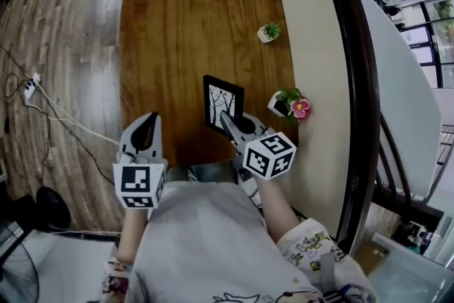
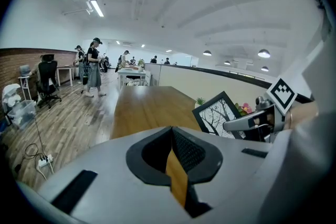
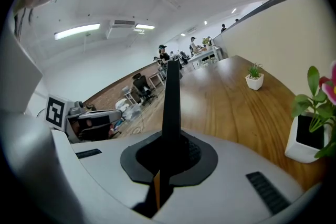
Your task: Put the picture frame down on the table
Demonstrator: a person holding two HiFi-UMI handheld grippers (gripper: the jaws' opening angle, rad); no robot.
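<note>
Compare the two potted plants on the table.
The far plant shows only spiky green leaves; the near plant also bears a pink flower. The far plant's pot is plain white; the near plant's pot has a dark panel on one face. The far plant stands alone; the near plant stands beside the picture frame. Both sit in small white pots along the same edge of the table.

Overhead, 2 low; table (image 1: pixel 184 25) apparently shared

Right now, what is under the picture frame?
The wooden table lies below the picture frame, held in the right gripper. The gripper hides part of its lower edge; contact is unclear.
</note>
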